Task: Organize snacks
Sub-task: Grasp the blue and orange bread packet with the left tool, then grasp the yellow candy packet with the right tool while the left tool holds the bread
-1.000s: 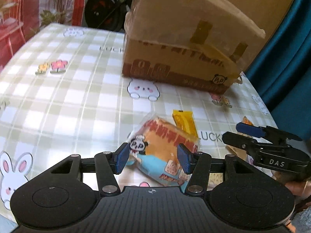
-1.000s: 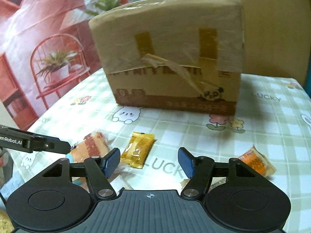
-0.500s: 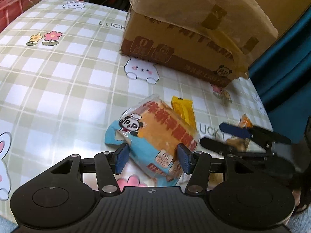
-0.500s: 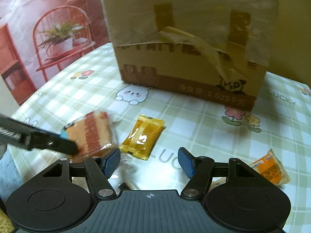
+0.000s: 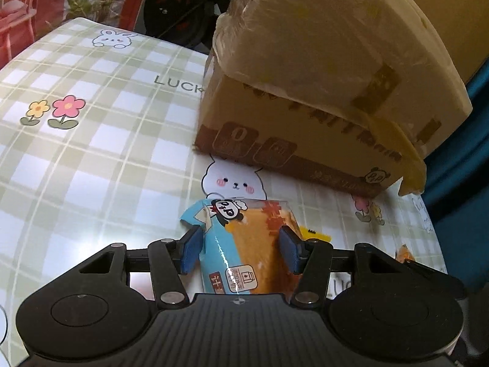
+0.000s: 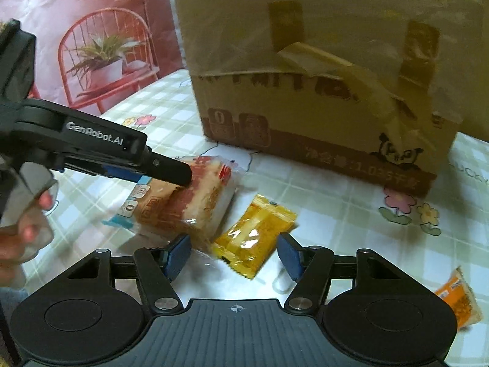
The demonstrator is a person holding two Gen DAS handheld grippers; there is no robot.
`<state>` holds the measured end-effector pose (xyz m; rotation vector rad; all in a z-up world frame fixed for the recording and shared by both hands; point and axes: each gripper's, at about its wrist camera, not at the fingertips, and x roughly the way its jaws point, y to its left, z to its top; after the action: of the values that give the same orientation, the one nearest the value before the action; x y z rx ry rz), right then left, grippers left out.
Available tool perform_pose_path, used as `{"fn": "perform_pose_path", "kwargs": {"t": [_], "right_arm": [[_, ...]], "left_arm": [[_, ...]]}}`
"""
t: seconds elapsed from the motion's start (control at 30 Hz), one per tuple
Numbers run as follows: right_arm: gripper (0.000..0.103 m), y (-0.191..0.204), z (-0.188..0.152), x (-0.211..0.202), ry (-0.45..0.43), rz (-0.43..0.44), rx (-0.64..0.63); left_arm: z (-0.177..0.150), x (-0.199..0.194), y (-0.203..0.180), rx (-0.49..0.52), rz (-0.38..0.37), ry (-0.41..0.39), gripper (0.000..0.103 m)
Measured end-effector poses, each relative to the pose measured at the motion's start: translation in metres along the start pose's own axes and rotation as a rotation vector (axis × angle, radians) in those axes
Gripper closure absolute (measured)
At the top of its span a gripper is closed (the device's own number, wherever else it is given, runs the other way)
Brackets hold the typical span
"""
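Glossy green-and-white checked tablecloth (image 5: 91,159), printed with rabbits and flowers. On it, left to right: a crinkly clear-and-blue plastic packet holding a soft orange cake slice (image 5: 244,244); a small flat yellow foil sachet (image 6: 255,234); a little orange snack packet (image 6: 458,302) at the far right edge. Behind them, a tall brown cardboard carton (image 5: 321,91) wrapped in cloudy tape, one strip peeling loose.

Left gripper (image 5: 240,249): blue pads either side of the cake packet, roughly half open. The pads look to meet the wrapper's sides, though whether they press on it I cannot tell.

Right gripper (image 6: 235,255): jaws apart, holding nothing, the yellow sachet lying between and just beyond its tips. Its jaws have just been closing a little.

Since a second ago the left gripper has come forward over the cake packet, which now fills the gap; the carton looms nearer in both views.
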<state>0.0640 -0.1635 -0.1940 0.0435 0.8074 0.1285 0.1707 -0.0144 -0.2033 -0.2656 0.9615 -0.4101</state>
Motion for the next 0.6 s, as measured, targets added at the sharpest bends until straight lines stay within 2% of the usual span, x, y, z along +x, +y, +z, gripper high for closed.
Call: {"fn": "perform_pose_path", "kwargs": {"t": [0.17,0.23,0.53,0.6], "right_arm": [[0.043,-0.025,-0.003,-0.012,-0.056,-0.038,0.121],[0.045,-0.032,-0.004,-0.005,-0.036,-0.061,0.158],[0.047,-0.02,0.005,0.026,-0.017,-0.08,0.15],[0.043,-0.014,0.007,0.031,-0.007,-0.091,0.13]], "left_arm": [[0.001,0.005,-0.001,0.007,-0.014,-0.006,0.046],[0.001,0.006,-0.002,0.008,-0.013,-0.008,0.046],[-0.002,0.002,-0.001,0.028,-0.002,-0.014,0.046],[-0.003,0.002,-0.002,0.038,0.002,-0.018,0.046]]}}
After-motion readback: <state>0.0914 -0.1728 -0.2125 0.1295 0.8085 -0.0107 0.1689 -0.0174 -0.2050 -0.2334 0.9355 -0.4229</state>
